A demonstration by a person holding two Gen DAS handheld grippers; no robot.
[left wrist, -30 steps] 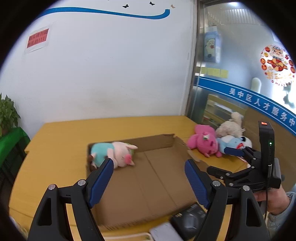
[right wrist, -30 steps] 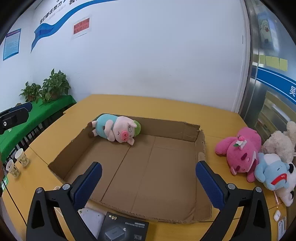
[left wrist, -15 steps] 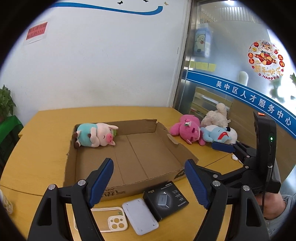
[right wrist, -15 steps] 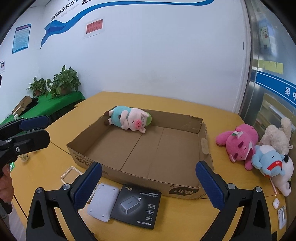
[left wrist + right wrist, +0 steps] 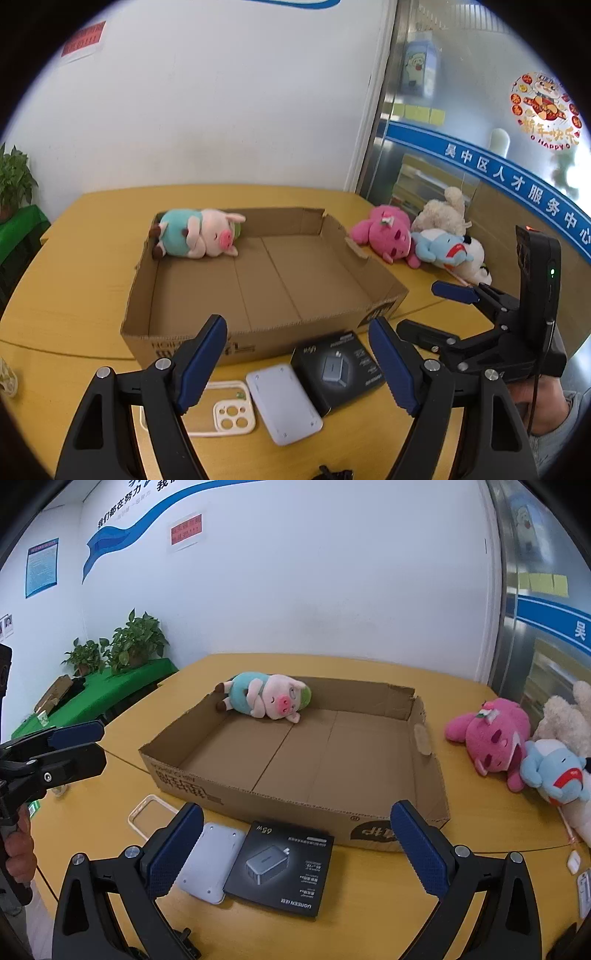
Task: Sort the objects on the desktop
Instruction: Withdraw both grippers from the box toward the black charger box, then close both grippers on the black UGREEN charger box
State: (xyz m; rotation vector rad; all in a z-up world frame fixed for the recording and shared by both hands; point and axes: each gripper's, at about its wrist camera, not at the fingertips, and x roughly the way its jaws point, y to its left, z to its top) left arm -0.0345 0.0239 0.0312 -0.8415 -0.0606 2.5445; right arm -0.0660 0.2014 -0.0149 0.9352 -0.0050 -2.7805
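Note:
A shallow cardboard box (image 5: 258, 332) (image 5: 303, 808) sits on the yellow table with a pig plush (image 5: 199, 238) (image 5: 264, 698) in its far left corner. Before the box lie a black charger box (image 5: 338, 369) (image 5: 280, 867), a pale flat device (image 5: 282, 400) (image 5: 208, 864) and a cream phone case (image 5: 225, 410) (image 5: 146, 814). A pink plush (image 5: 384, 234) (image 5: 491, 738), a blue plush (image 5: 439, 247) (image 5: 554, 771) and a cream plush (image 5: 443, 212) (image 5: 565, 716) lie right of the box. My left gripper (image 5: 299, 362) is open above the flat items. My right gripper (image 5: 295, 853) is open over the charger box, holding nothing.
Potted plants (image 5: 125, 642) stand on a green-covered side table (image 5: 107, 694) at the left. A white wall and a glass partition (image 5: 480, 155) close the back. Small white items (image 5: 574, 860) lie at the table's right edge. A hand (image 5: 535, 398) holds the right gripper.
Both grippers have pulled back from over the box and sunk. The charger box, flat device and phone case have come into full view in front of the box. Jaws stayed open.

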